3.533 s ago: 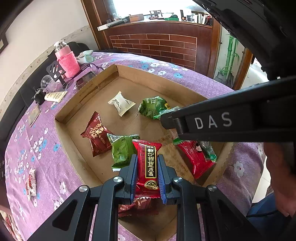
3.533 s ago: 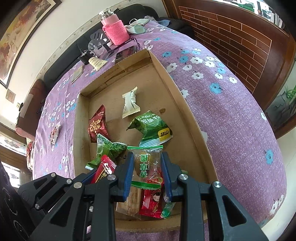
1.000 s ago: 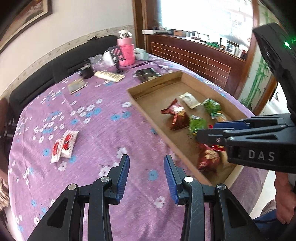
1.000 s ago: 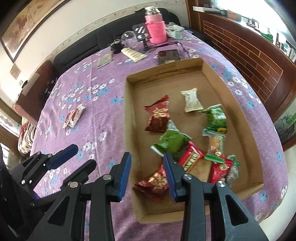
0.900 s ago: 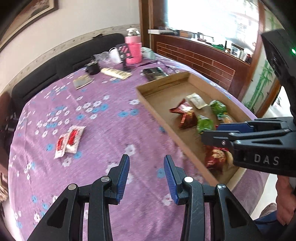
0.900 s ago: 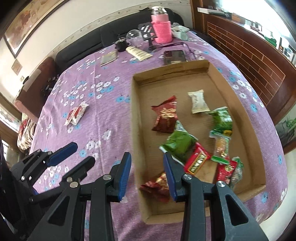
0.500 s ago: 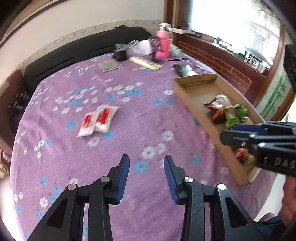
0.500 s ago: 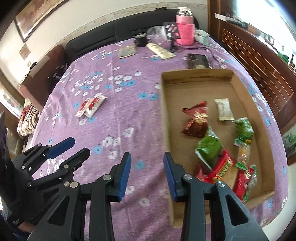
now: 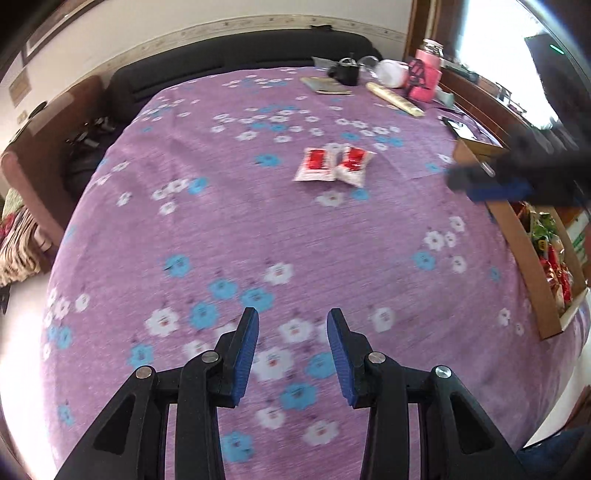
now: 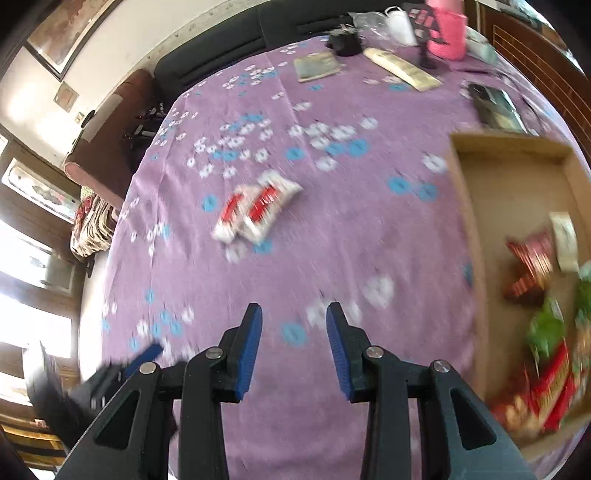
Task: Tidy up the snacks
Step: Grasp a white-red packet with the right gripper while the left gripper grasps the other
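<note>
Where cloth lies bare: gripper (empty).

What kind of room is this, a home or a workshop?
Most likely a home's living or dining room: a table under a purple flowered cloth, a black sofa along the wall, and a framed picture hanging above it.

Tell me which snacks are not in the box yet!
The two white packets with red labels, lying side by side on the purple flowered tablecloth. Every other snack, red and green, already lies inside the cardboard box.
</note>
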### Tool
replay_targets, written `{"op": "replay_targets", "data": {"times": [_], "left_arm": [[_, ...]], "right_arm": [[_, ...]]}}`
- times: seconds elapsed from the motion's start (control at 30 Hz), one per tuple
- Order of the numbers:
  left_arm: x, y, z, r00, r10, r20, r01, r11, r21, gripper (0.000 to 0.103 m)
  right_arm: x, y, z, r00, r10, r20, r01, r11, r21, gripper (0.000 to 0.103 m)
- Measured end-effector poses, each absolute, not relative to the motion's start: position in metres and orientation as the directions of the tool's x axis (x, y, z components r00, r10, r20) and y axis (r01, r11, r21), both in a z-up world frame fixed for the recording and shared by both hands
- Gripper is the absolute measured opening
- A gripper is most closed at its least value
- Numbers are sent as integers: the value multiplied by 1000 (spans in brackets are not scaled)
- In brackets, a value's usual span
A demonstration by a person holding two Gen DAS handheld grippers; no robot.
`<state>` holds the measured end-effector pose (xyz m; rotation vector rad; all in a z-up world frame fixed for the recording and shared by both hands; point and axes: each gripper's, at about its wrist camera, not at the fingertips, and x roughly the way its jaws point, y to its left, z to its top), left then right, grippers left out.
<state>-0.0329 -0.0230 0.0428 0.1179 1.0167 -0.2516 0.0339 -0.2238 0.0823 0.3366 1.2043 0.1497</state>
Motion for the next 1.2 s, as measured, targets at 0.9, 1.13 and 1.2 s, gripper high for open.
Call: {"op": "replay_targets", "data": {"times": [0.9, 1.13, 1.2], "left_arm": [[-48, 83, 37, 506, -74, -860, 56, 997, -52, 41], [-41, 87, 41, 512, -83, -855, 48, 997, -68, 41], [-34, 84, 45, 517, -87, -851, 61, 996, -65, 41]], "right_arm": [[158, -135, 25, 253, 183, -950, -27, 983, 182, 19], [95, -85, 26, 197, 285, -938, -249, 940, 233, 19], [75, -92, 26, 176, 319, -931, -235, 932, 275, 19]]}}
